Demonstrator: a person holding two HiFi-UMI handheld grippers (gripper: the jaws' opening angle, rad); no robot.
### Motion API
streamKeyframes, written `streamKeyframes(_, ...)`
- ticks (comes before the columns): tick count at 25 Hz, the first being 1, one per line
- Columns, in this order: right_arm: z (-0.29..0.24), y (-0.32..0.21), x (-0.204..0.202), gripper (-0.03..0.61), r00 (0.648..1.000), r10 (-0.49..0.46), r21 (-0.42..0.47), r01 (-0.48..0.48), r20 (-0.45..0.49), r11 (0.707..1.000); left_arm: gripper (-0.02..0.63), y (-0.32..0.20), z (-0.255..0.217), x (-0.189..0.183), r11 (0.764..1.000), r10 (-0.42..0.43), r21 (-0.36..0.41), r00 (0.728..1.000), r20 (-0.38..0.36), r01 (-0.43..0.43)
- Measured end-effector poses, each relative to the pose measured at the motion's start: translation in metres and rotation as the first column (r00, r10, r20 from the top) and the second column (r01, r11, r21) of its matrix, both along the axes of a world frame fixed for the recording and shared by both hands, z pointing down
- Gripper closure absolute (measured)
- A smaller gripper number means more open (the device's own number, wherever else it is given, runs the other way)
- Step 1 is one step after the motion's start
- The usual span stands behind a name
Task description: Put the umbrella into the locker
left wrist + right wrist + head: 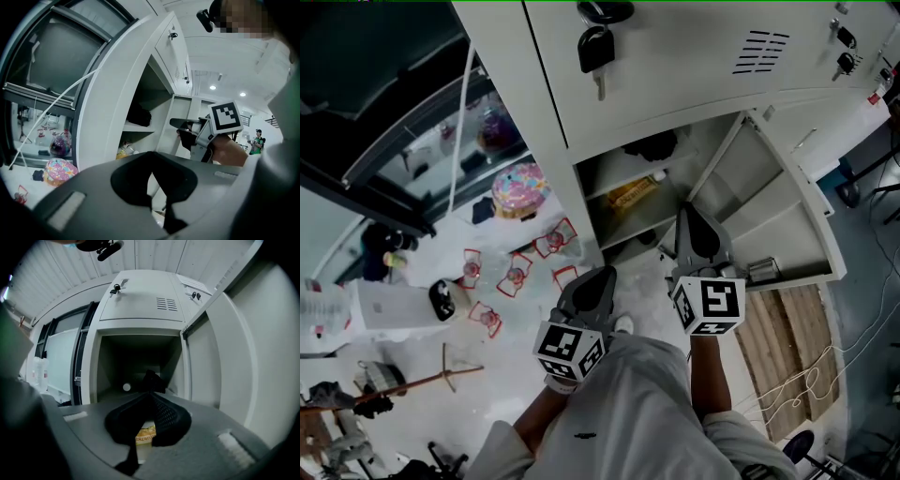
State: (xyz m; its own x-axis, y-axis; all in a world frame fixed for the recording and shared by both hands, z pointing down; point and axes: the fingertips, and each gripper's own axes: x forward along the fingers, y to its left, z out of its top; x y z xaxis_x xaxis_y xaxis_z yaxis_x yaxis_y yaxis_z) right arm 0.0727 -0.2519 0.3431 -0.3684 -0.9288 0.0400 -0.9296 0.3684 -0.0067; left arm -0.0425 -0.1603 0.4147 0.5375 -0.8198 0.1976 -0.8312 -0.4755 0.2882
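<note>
The grey locker (pixel 675 56) has its lower door (pixel 778 216) swung open to the right. On the upper shelf inside lies a black bundle that looks like the folded umbrella (pixel 654 145) (pixel 139 115) (pixel 152 379). My right gripper (pixel 686 214) (pixel 149 395) points level at the open compartment from just outside, shut with nothing between its jaws. It also shows in the left gripper view as the right gripper (pixel 180 124). My left gripper (pixel 598 277) (pixel 151 155) hangs lower and to the left of the opening, shut and empty.
A yellow packet (pixel 633 194) (pixel 146 434) lies on the shelf below the bundle. Keys hang from the upper door (pixel 595 47). A colourful ball (pixel 520 187) and red stands (pixel 516 277) sit on the floor at left. Wooden boards (pixel 787 347) and cables lie at right.
</note>
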Motion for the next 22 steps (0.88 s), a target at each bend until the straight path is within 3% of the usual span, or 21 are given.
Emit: streamKeyframes(22, 0.024, 0.05, 0.018, 0.577, 1.0, 0.01, -0.04, -0.011, -0.018, 0.999, 0.597, -0.006, -0.005, -0.021, 0.999, -0.033, 0.02, 0.999, 0.002, 0.033)
